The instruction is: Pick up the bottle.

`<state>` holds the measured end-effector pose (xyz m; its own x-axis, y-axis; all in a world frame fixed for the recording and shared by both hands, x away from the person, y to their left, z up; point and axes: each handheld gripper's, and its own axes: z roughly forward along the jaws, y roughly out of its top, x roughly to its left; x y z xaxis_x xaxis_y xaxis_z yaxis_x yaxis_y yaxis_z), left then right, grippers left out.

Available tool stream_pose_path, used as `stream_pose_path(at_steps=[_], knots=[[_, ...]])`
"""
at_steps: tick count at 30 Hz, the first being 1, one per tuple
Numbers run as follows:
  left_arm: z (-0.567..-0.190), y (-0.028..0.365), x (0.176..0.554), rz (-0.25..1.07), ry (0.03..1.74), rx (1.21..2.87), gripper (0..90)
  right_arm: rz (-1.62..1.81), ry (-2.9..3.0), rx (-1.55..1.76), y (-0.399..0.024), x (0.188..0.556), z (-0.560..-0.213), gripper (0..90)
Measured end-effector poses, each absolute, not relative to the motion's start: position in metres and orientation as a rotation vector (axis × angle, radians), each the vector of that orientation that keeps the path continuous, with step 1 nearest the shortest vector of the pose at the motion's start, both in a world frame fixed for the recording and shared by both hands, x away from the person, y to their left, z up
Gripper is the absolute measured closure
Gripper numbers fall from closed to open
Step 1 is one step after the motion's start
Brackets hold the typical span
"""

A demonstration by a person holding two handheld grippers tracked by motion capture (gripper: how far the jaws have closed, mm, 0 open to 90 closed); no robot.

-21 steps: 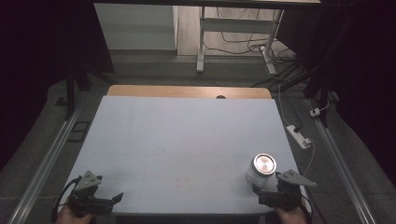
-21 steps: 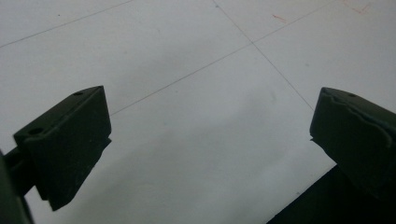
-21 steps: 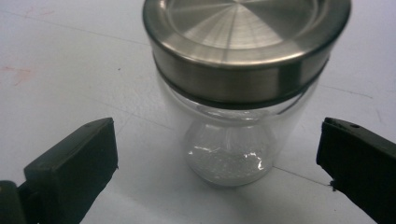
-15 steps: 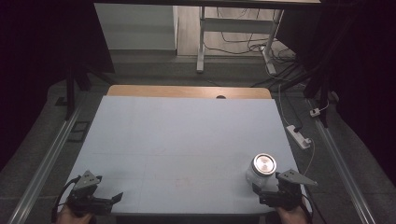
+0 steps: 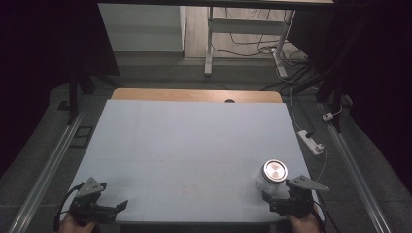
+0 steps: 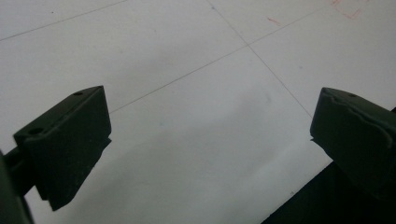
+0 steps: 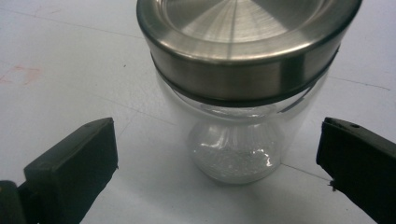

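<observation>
A clear glass jar (image 5: 270,180) with a brushed metal lid (image 7: 243,32) stands upright on the white table (image 5: 194,145) near its front right corner. My right gripper (image 5: 279,194) sits just behind it at the table's front edge. In the right gripper view its jaws are wide apart, one on each side of the jar (image 7: 238,140), with a gap to the glass on both sides. My left gripper (image 5: 114,208) rests at the front left corner, open, with bare table between its fingers (image 6: 70,140).
A wooden strip (image 5: 194,95) runs along the table's far edge. Metal rails (image 5: 48,165) flank the table on both sides. A white power strip (image 5: 311,141) and cables lie on the floor at the right. A desk frame (image 5: 243,39) stands beyond the table.
</observation>
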<state>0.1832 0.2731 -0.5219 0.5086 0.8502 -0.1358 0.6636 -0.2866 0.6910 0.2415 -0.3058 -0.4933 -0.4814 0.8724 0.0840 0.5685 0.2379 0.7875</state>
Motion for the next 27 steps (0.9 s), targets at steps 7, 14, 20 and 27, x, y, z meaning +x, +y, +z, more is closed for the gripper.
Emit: stream_pose_path(at_steps=[7, 14, 20, 27], knots=[[-0.522, 0.273, 0.183, 0.331, 1.229, 2.039, 0.0, 1.105, 2.141, 1.319, -0.306, 0.242, -0.493, 0.0], [-0.522, 0.273, 0.183, 0.330, 1.226, 2.044, 0.0, 1.091, 2.127, 1.303, -0.310, 0.246, -0.491, 0.0], [-0.522, 0.274, 0.184, 0.311, 1.216, 2.037, 0.0, 1.104, 2.146, 1.292, -0.311, 0.249, -0.492, 0.0], [-0.521, 0.274, 0.184, 0.304, 1.208, 2.034, 0.0, 1.108, 2.147, 1.256, -0.312, 0.256, -0.493, 0.0]])
